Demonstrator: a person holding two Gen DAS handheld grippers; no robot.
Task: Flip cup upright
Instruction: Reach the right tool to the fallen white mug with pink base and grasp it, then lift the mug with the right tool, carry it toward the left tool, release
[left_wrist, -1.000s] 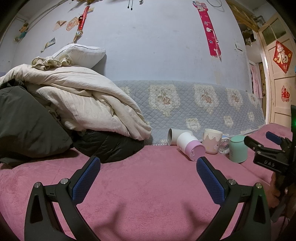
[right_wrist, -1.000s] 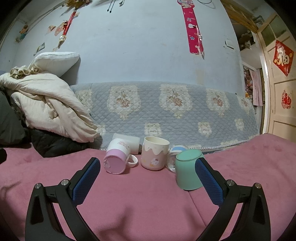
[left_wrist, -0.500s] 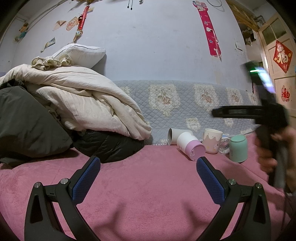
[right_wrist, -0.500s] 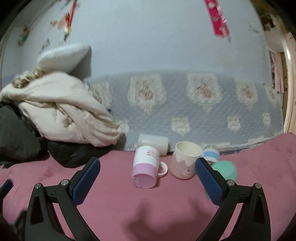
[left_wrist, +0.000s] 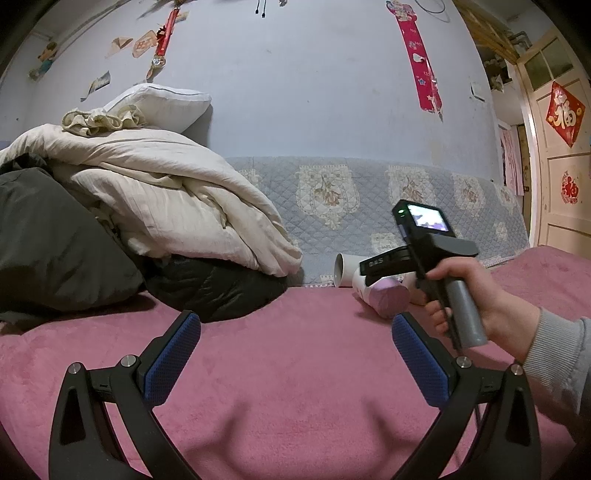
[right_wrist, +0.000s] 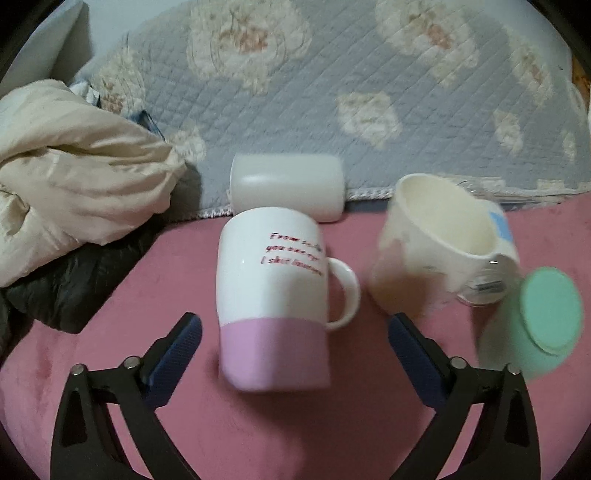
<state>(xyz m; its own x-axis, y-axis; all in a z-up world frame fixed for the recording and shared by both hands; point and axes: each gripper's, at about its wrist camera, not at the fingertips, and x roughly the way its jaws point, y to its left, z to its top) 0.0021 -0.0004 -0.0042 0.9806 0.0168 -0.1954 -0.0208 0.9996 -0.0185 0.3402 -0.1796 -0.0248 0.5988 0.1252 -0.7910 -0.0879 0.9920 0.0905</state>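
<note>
Now our right tongs (right_wrist: 293, 349) gape wide over the tipped mug (right_wrist: 273, 306), its length running straight away from us on the pink blanket (right_wrist: 258, 435); our left tongs (left_wrist: 295, 354), also open, sit well back

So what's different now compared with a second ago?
The right tool has swung forward and down over the pink-and-white mug, jaws open on either side of it, gripping nothing. The left tool stayed put, open. The mug and its neighbouring cups lie as before.
</note>
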